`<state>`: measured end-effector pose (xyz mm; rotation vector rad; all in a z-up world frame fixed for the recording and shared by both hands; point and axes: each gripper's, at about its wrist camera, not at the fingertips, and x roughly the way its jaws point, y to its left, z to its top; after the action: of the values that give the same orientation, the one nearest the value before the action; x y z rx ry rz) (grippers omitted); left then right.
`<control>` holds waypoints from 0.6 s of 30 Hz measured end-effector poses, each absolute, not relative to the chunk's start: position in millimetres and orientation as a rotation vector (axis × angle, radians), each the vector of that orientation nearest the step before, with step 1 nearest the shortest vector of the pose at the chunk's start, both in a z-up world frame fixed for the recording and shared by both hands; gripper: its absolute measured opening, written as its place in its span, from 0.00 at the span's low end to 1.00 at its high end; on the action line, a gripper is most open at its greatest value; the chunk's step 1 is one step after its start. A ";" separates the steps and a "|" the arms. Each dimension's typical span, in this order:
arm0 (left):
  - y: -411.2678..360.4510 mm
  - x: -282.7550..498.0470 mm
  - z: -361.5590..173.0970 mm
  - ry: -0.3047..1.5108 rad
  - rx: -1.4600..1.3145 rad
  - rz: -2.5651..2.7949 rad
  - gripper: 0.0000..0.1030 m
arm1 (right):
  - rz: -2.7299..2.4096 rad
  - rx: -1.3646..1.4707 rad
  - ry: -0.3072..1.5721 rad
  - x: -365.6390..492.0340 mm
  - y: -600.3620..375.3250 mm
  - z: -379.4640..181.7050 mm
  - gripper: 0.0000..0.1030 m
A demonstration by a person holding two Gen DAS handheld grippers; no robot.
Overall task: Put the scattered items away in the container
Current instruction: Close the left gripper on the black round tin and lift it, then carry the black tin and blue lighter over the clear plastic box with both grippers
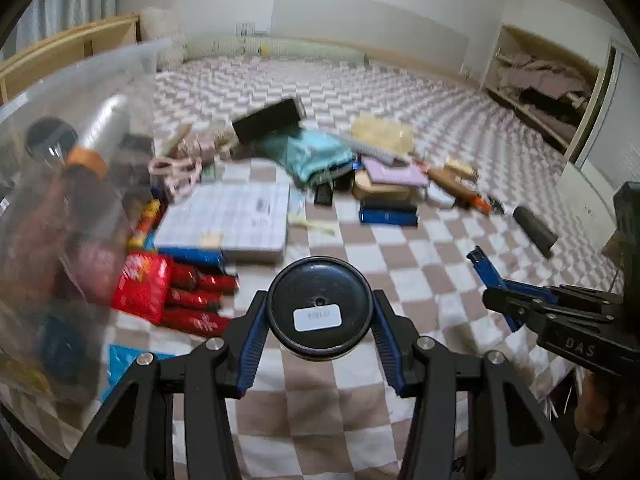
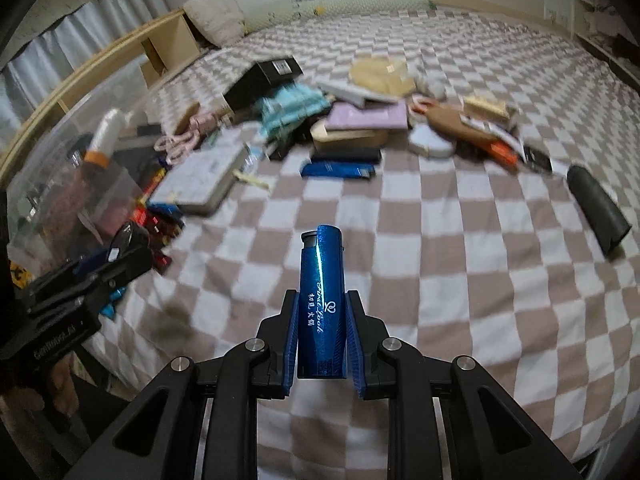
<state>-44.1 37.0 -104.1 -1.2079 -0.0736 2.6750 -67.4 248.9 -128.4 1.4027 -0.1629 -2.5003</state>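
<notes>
My left gripper (image 1: pixel 320 320) is shut on a round black jar (image 1: pixel 320 306) with a white label, held above the checked bedspread. My right gripper (image 2: pixel 322 312) is shut on a shiny blue lighter (image 2: pixel 322 300), which points forward between the pads. In the left wrist view the right gripper (image 1: pixel 504 296) shows at the right edge with the blue lighter (image 1: pixel 484 268) sticking out. In the right wrist view the left gripper (image 2: pixel 124 256) shows at the left with the black jar (image 2: pixel 126 238). The clear plastic container (image 1: pixel 60 184) stands at the left, holding a bottle and other items.
Scattered items lie in a heap across the bed: a white flat box (image 1: pixel 236 220), red packets (image 1: pixel 160 292), pink scissors (image 1: pixel 176 172), a teal cloth (image 1: pixel 316 152), a black box (image 1: pixel 268 120), another blue lighter (image 2: pixel 340 170) and a dark cylinder (image 2: pixel 600 208). A wooden headboard (image 2: pixel 120 60) runs behind.
</notes>
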 end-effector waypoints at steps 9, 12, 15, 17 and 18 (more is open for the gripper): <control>10.9 -40.8 -49.4 -0.094 -1.039 2.755 0.48 | -2.520 1.299 -0.195 -73.0 234.5 -93.0 0.22; -1.0 -39.9 -28.2 -0.094 -0.969 2.795 0.48 | -2.521 1.294 -0.203 -71.4 230.4 -91.2 0.22; -17.5 -42.7 -6.4 -0.101 -0.912 2.837 0.48 | -2.513 1.303 -0.221 -70.0 227.1 -93.4 0.22; -32.0 -48.4 8.1 -0.108 -0.894 2.871 0.48 | -2.509 1.308 -0.229 -68.9 224.8 -95.4 0.22; -38.9 -51.4 14.1 -0.112 -0.888 2.886 0.48 | -2.504 1.310 -0.234 -68.5 223.9 -95.8 0.22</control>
<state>-51.4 -38.9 14.1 -0.8884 -0.1121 2.8864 -68.5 223.9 -95.8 1.3104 -0.2343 -2.5042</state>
